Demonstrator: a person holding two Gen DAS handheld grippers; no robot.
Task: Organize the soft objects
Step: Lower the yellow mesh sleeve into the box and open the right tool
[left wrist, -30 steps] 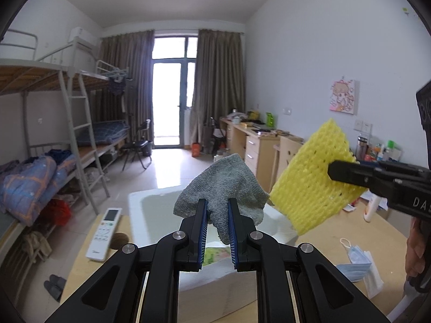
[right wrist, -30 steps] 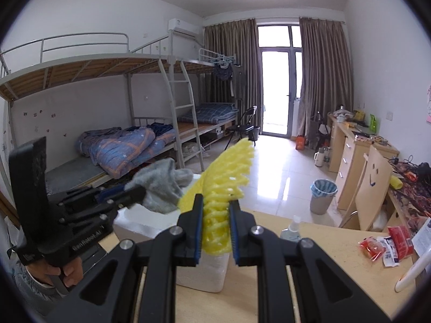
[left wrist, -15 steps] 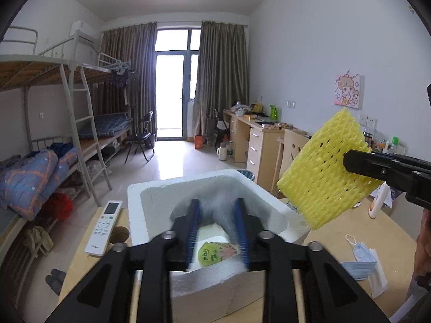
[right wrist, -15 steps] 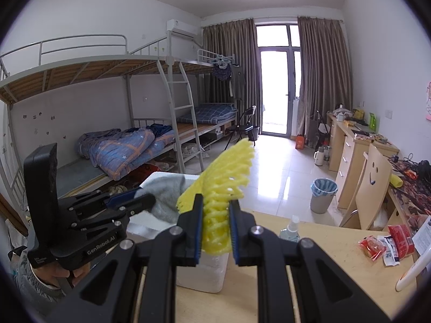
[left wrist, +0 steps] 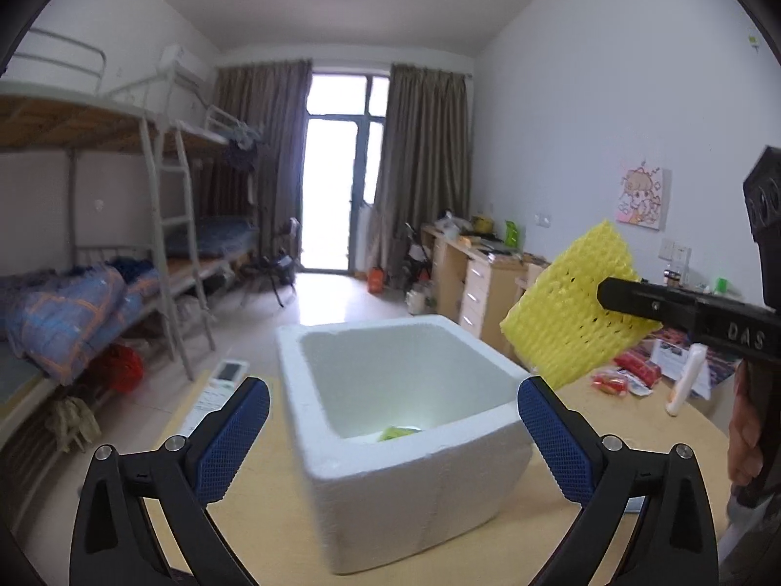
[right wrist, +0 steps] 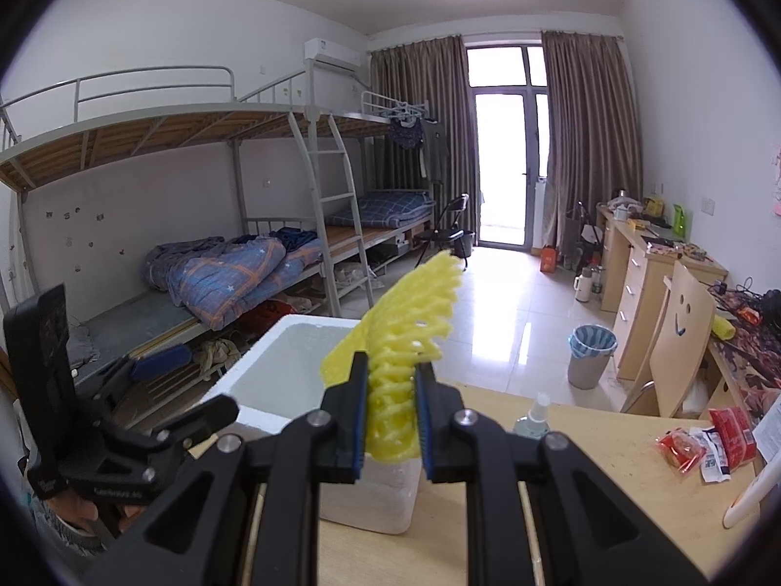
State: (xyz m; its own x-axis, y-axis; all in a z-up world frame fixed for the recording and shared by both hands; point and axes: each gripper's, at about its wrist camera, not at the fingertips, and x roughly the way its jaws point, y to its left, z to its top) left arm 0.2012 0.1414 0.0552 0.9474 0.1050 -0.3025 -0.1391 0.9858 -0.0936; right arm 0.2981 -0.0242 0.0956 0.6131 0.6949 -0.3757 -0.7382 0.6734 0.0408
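Observation:
A white foam box (left wrist: 415,429) stands on the wooden table; it also shows in the right wrist view (right wrist: 283,371). My left gripper (left wrist: 393,427) is open and empty, its fingers spread wide in front of the box. A green packet (left wrist: 398,433) lies at the box bottom. The grey cloth is out of sight. My right gripper (right wrist: 390,420) is shut on a yellow foam net (right wrist: 405,342), held in the air to the right of the box; the net shows in the left wrist view (left wrist: 571,307).
A white remote control (left wrist: 217,390) lies on the table left of the box. Red snack packets (right wrist: 703,444), a spray bottle (right wrist: 534,420) and a white bottle (left wrist: 686,381) sit on the table's right side. Bunk beds stand at the left, desks at the right.
My left gripper opened wide and let go of the grey cloth, which dropped out of sight towards the box. The right gripper kept holding the yellow net almost still.

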